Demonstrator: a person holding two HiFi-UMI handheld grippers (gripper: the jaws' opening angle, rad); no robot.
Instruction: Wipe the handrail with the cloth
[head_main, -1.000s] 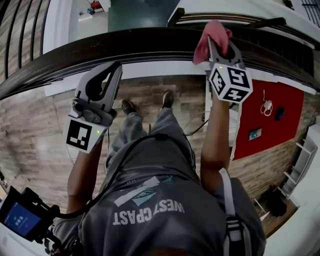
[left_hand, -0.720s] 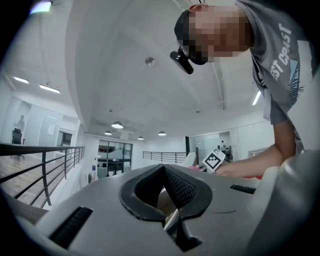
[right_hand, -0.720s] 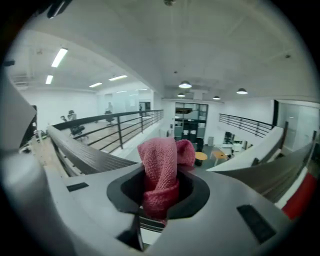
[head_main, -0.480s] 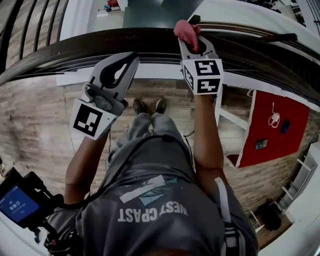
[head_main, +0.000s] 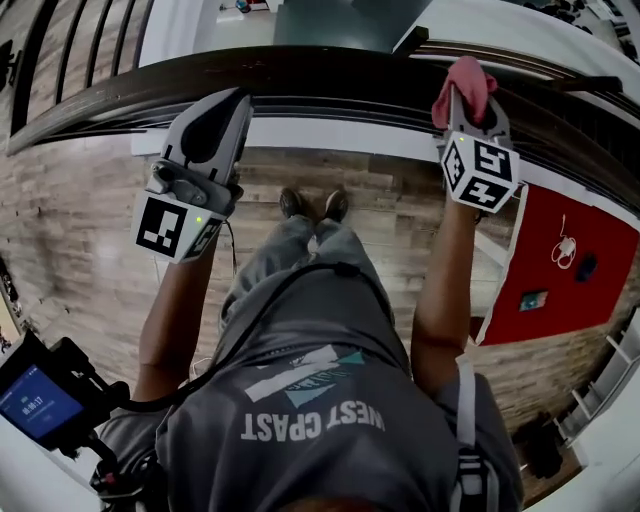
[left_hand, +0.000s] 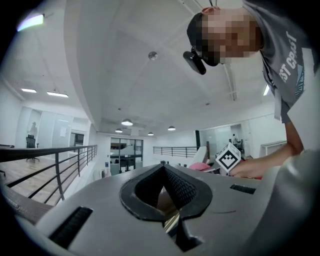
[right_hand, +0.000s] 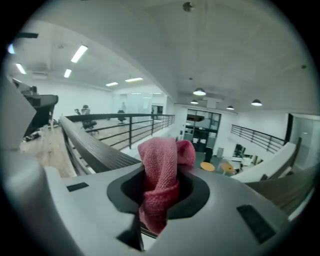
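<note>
Holding tight in the right gripper (head_main: 466, 100) the pink cloth (head_main: 463, 78), bunched up between the jaws and lying against the dark curved handrail (head_main: 330, 85), toward its right part. Keeping the left gripper (head_main: 232, 100) clenched on nothing, jaws together, tips over the same handrail, well apart from the cloth. Below both, wooden floor (head_main: 80, 230).

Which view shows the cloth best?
The right gripper view: the cloth fills the centre, clamped between the jaws. The head view shows a small bunch at the handrail; the left gripper view, only a pink patch.
</note>
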